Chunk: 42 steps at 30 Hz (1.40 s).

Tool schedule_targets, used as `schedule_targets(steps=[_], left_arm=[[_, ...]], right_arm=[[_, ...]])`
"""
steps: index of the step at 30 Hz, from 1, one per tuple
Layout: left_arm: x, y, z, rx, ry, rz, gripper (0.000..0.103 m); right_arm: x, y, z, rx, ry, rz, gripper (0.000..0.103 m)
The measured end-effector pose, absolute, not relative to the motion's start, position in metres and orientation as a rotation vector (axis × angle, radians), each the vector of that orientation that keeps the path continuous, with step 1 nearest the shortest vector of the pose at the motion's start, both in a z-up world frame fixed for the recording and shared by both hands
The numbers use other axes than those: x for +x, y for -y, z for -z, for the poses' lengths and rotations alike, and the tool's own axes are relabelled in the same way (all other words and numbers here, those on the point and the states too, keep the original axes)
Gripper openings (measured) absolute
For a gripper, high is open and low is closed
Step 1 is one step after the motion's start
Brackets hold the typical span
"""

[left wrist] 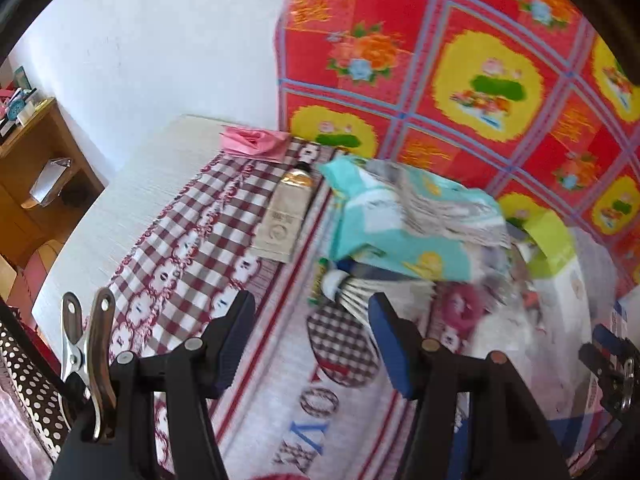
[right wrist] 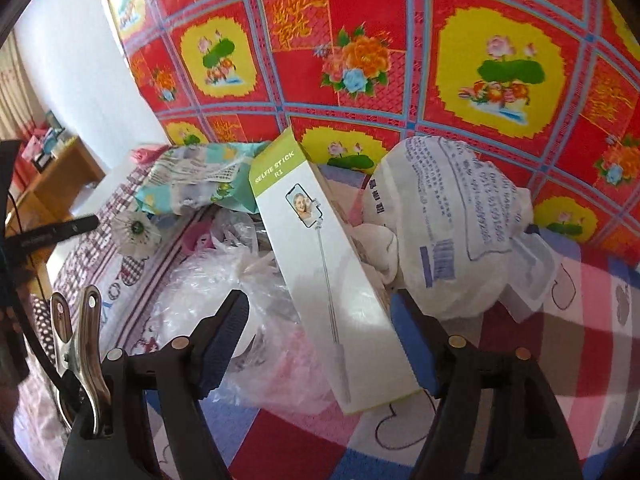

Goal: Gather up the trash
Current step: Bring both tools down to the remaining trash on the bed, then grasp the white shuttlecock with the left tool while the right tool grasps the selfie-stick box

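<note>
Left wrist view: left gripper [left wrist: 312, 336] hanging wide open, empty, near shuttlecock [left wrist: 352, 292]. Right gripper [right wrist: 320, 340] gaping, selfie stick box [right wrist: 320, 264] lying unclamped between its pads.

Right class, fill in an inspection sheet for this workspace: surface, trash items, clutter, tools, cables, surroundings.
Surface: bed with a checked sheet and a patchwork heart blanket.
Job's things: selfie stick box, clear plastic wrap, white printed bag, teal packet, cream tube, shuttlecock.
Clutter: pink cloth at the far edge of the bed.
Tools: left tool open, empty; right tool open, straddling the box's near end, pads not pressing.
Cables: a dark one at the right view's left edge.
Surroundings: red floral cloth behind, wooden shelf, white wall.
</note>
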State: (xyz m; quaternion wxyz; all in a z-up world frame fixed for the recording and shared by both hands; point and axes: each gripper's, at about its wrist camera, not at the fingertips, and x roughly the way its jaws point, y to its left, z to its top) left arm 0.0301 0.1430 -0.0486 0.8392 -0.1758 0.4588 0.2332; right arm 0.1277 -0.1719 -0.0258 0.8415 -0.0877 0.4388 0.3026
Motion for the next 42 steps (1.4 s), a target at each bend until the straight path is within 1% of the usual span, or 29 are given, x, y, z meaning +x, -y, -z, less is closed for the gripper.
schedule_targets(steps=[7,12,16,20,23,28,31,32,33,34,39,42], left_arm=[[0.054,-0.169,0.071,-0.376,-1.027,-0.439,0.062],[0.067,-0.174,0.085,-0.482,-1.038,-0.423,0.062],[0.078,-0.175,0.101,-0.528,-1.087,-0.524,0.062],[0.077,-0.173,0.11,-0.586,-1.094,-0.548,0.062],[0.074,-0.164,0.116,-0.576,-1.118,-0.544,0.062],[0.075,-0.149,0.122,-0.483,-1.135,-0.569,0.062],[0.076,-0.148,0.123,-0.473,-1.122,-0.573,0.059],[0.076,-0.148,0.124,-0.472,-1.115,-0.575,0.053],[0.075,-0.147,0.124,-0.468,-1.11,-0.578,0.044],[0.074,-0.147,0.124,-0.458,-1.106,-0.585,0.042],[0.065,-0.152,0.12,-0.442,-1.097,-0.571,0.04],[0.056,-0.144,0.103,-0.433,-1.079,-0.562,0.04]], right_arm=[[0.138,0.161,0.035,-0.201,-0.952,-0.637,0.075],[0.144,0.163,0.035,-0.168,-0.946,-0.617,0.075],[0.15,0.163,0.041,-0.15,-0.977,-0.612,0.074],[0.15,0.163,0.042,-0.138,-0.973,-0.603,0.073],[0.15,0.165,0.042,-0.13,-0.976,-0.599,0.072],[0.151,0.166,0.043,-0.14,-0.982,-0.598,0.068],[0.152,0.165,0.044,-0.139,-0.979,-0.6,0.065],[0.152,0.165,0.045,-0.137,-0.976,-0.605,0.065],[0.153,0.164,0.045,-0.136,-0.974,-0.612,0.065],[0.153,0.163,0.045,-0.137,-0.973,-0.62,0.065],[0.154,0.155,0.045,-0.173,-0.982,-0.654,0.065],[0.151,0.152,0.043,-0.194,-0.973,-0.665,0.065]])
